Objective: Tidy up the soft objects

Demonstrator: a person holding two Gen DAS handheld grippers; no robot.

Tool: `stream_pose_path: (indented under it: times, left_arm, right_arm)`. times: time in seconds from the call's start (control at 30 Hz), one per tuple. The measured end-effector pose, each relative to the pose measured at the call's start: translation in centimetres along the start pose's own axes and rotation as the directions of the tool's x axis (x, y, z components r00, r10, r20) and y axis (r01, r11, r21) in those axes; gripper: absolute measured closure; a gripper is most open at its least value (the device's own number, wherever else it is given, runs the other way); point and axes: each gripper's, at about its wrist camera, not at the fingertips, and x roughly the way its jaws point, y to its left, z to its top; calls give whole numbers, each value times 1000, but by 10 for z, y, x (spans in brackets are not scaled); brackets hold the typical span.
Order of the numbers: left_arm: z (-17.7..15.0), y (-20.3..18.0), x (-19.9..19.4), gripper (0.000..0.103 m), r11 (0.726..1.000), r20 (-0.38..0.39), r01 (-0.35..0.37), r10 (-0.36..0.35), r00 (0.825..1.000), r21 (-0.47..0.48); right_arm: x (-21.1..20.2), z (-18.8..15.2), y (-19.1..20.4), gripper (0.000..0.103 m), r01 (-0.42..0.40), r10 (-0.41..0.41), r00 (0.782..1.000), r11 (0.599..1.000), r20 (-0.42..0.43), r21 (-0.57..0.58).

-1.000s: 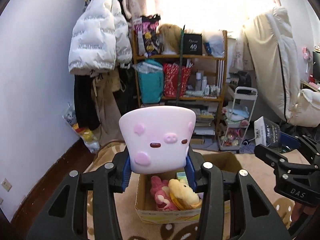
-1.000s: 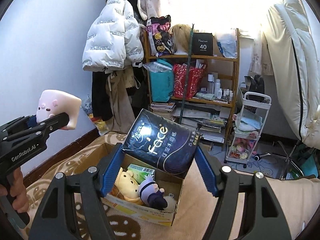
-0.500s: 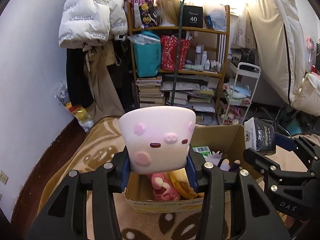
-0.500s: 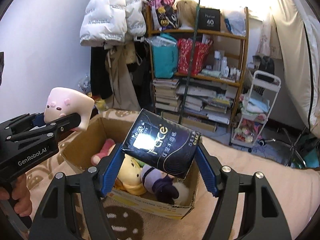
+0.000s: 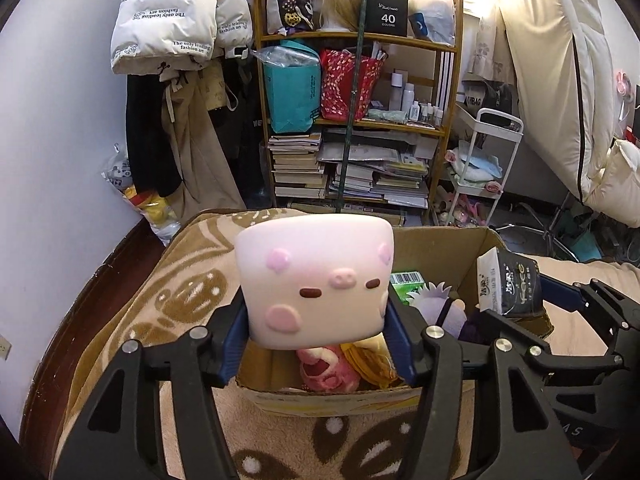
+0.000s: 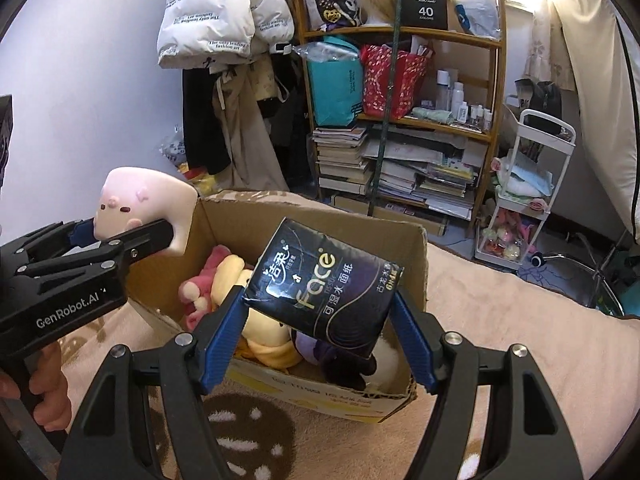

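The left tool point(image 5: 316, 336) grips a pink pig cushion point(image 5: 316, 280) above the near-left corner of the cardboard box point(image 6: 316, 228) on the blanket point(image 6: 520, 320), while the right tool point(image 6: 320, 328) grips a dark tissue pack point(image 6: 324, 284) over the plush toys point(image 6: 224, 280) lying inside the box.

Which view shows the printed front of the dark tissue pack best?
The right wrist view: the tissue pack sits centred between the right gripper's jaws, its front label facing the camera above the cardboard box. The left wrist view catches it only at the right edge, angled, showing mostly its white end and part of the lettering.
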Motion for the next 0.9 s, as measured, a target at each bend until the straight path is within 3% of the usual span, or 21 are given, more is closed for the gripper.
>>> stream_pose_path:
  times: [0.1, 0.13, 0.23, 0.37, 0.47, 0.77, 0.9]
  left_arm:
    - [-1, 1, 1, 37, 1000, -9, 7, -7, 1000, -8]
    - [-2, 3, 0, 25, 1000, -5, 12, -12, 1000, -17]
    - [-3, 4, -7, 11, 1000, 36, -9, 10, 999, -27]
    - [-2, 5, -14, 9, 1000, 26, -31, 31, 999, -3]
    - [-4, 5, -24, 9, 998, 32, -58, 57, 998, 21]
    - [-5, 4, -86, 5, 988, 147, -143, 133, 980, 63]
    - [-3, 3, -119, 1, 990, 192, -123, 108, 975, 69]
  right_arm:
    - [3, -2, 0, 27, -4, 4, 1000, 1000, -17, 2]
    - [4, -3, 0, 27, -1, 1, 1000, 1000, -23, 1]
    - [5, -5, -2, 26, 3, -2, 999, 1000, -35, 4]
    - [0, -8, -6, 25, 7, -6, 999, 1000, -40, 18]
    - [-11, -8, -10, 17, 15, -15, 1000, 1000, -14, 27]
    - [-66, -1, -5, 13, 54, -53, 995, 999, 84, -5]
    - [-102, 3, -1, 12, 61, -62, 984, 998, 169, 12]
